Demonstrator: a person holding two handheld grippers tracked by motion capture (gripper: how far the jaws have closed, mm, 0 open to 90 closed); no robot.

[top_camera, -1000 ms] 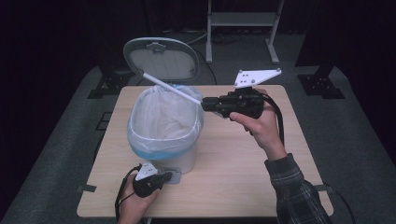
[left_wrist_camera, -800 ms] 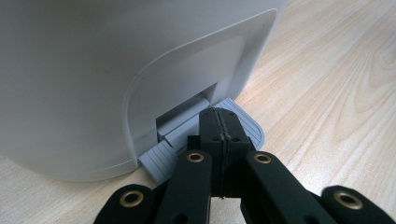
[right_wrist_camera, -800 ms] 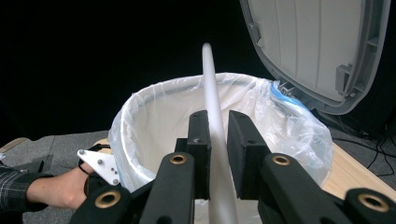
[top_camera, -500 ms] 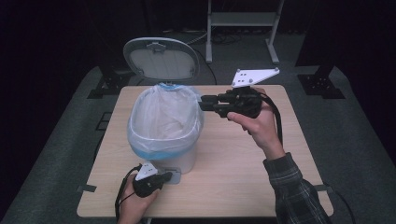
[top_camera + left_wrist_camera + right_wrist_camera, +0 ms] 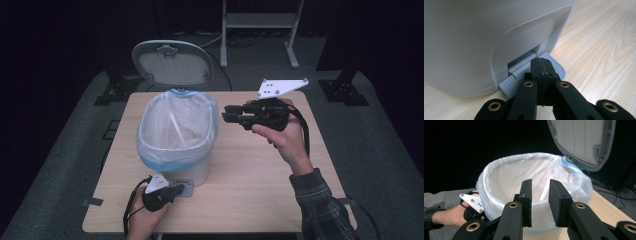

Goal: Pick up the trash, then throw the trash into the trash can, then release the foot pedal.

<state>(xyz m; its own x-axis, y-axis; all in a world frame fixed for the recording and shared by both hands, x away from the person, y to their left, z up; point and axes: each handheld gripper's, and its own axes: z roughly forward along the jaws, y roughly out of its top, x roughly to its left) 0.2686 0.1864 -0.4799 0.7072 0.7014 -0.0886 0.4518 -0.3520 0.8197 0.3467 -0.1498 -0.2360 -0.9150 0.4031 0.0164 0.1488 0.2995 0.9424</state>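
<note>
The left gripper [image 5: 541, 72], jaws closed, presses the bin's pedal [image 5: 554, 67] near the tabletop's [image 5: 260, 190] front edge, propping the lid [image 5: 172, 62] up; the right gripper [image 5: 227, 114], empty, its jaws just parted, hovers beside the lined bin [image 5: 175, 150].

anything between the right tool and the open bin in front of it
Nothing visible. The right tool, its jaws just opened and empty, sits beside the lined bin with only bare table between them. The lid stands raised behind, and the left tool presses the pedal.
</note>
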